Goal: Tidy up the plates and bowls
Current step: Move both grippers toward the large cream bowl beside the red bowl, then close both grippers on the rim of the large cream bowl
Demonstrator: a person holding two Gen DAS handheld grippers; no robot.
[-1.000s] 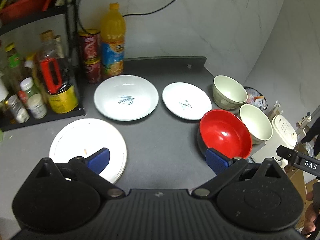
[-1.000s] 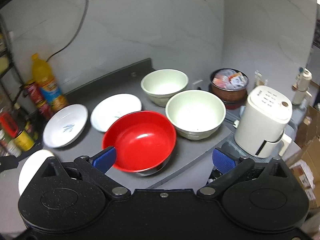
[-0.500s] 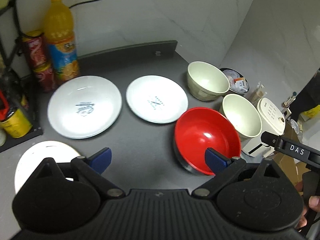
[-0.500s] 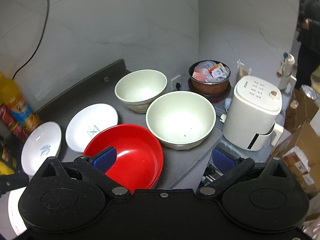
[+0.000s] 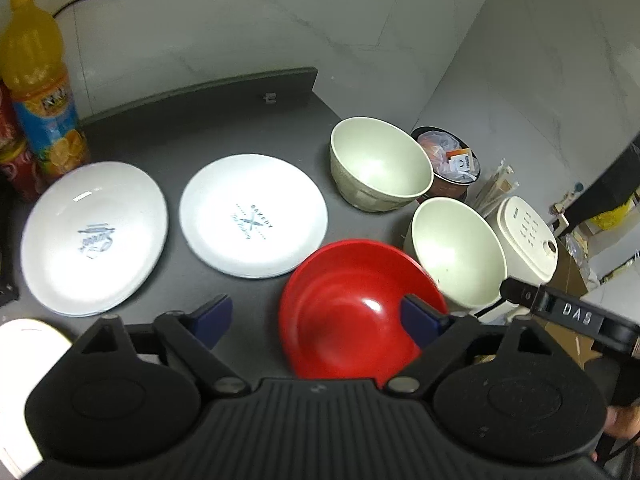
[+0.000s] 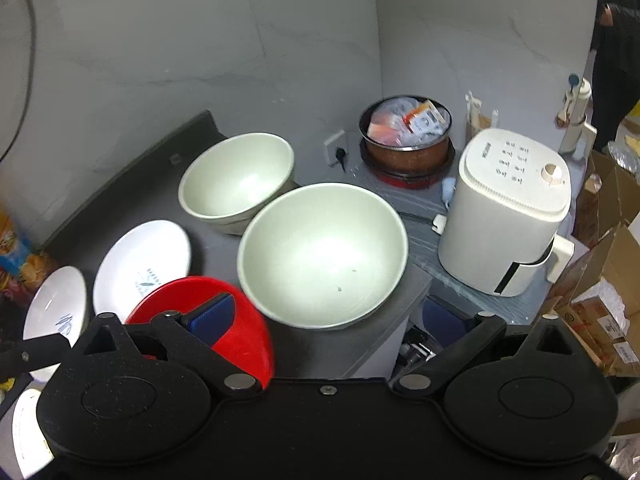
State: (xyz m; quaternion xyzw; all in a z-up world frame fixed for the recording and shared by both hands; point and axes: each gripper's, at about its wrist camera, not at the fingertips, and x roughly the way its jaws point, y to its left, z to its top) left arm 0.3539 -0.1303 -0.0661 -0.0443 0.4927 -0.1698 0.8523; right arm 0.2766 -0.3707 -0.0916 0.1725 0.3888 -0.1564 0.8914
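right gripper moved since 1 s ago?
Yes. The right gripper has advanced toward the near cream bowl and swung right; the white appliance sits more central.

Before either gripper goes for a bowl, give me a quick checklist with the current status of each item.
1. Left gripper open: ok, blue pads wide apart.
2. Right gripper open: ok, nothing between its pads.
3. Shiny red bowl empty: ok.
4. Nearer pale green bowl empty: ok, only tiny specks inside.
5. Farther pale green bowl free of its neighbour: cannot tell, rims look very close.
6. Nearer pale green bowl safely on the dark grey countertop: not ok, it sits right at the edge.
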